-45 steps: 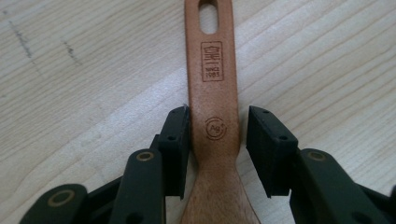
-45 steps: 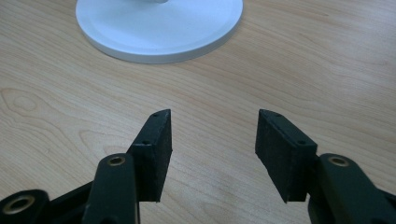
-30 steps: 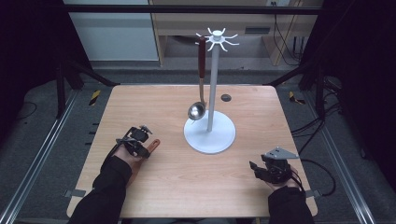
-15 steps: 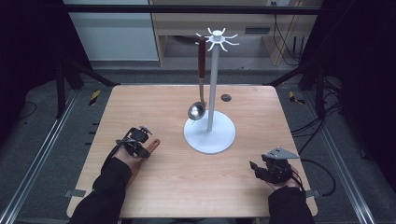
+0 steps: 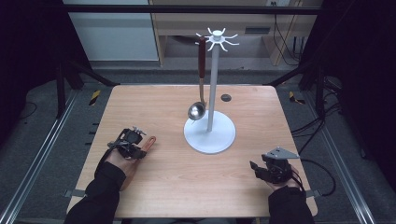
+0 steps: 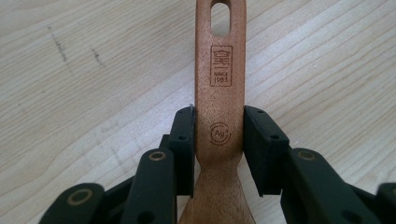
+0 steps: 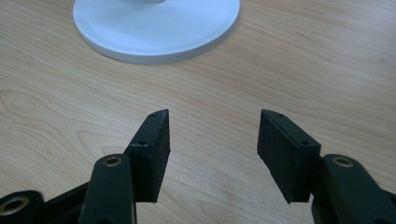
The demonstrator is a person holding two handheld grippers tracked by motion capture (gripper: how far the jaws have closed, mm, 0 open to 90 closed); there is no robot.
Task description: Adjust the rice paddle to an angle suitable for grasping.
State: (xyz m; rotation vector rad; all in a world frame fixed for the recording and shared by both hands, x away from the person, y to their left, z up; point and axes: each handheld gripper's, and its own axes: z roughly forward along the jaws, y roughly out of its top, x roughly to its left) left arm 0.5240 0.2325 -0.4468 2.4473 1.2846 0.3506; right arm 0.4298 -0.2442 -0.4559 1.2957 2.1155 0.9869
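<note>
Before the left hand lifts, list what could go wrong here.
1. The left gripper pinches the wooden utensil by its narrow handle alone, so it may pivot or slip.
2. A ladle already hangs on the white rack; swinging the utensil toward a hook could knock it or tip the rack.

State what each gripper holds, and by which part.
The left gripper clamps a wooden utensil by its handle, below the hanging hole. The right gripper is open, holding nothing.
</note>
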